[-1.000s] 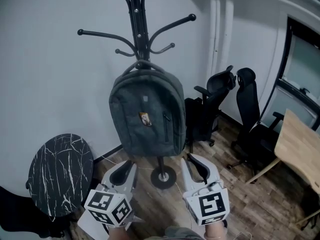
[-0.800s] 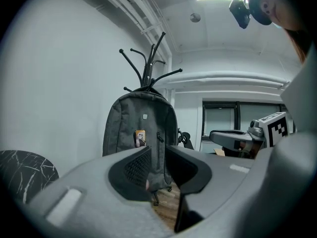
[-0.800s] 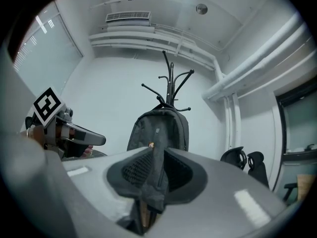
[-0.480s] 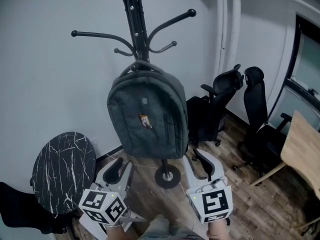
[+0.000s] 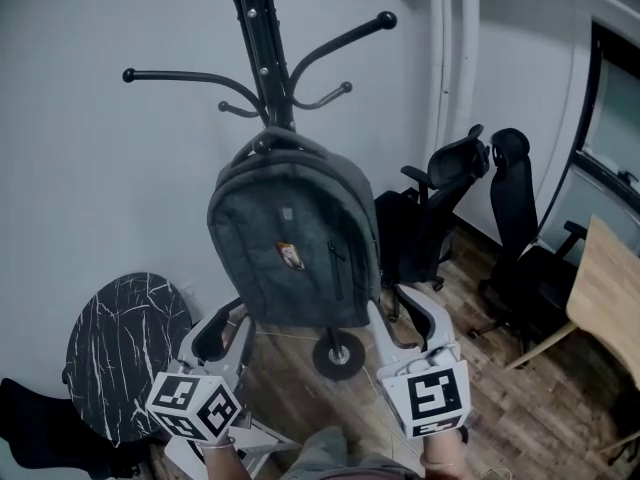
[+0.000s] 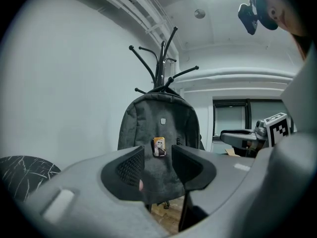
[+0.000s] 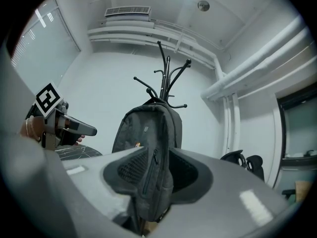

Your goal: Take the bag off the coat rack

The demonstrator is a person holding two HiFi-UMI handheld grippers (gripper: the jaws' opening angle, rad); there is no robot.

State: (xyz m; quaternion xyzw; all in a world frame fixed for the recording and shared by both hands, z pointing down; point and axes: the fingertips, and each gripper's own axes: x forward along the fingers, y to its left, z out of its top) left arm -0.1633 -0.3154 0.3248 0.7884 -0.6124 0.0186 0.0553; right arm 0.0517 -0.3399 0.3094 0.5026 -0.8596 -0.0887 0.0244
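bag point(image 5: 293, 243) on coat rack point(image 5: 262, 58), round table point(image 5: 125, 353) left, chairs point(image 5: 430, 228) right

Dim, cool overhead lighting; fisheye-dark corners

Round black marble-patterned table point(image 5: 125, 353) standing beside the white wall point(image 5: 90, 188), two black office chairs point(image 5: 440, 208) sitting near the corner, pale wooden desk point(image 5: 605, 298) jutting in at right, plank floor point(image 5: 510, 408) running beneath them.
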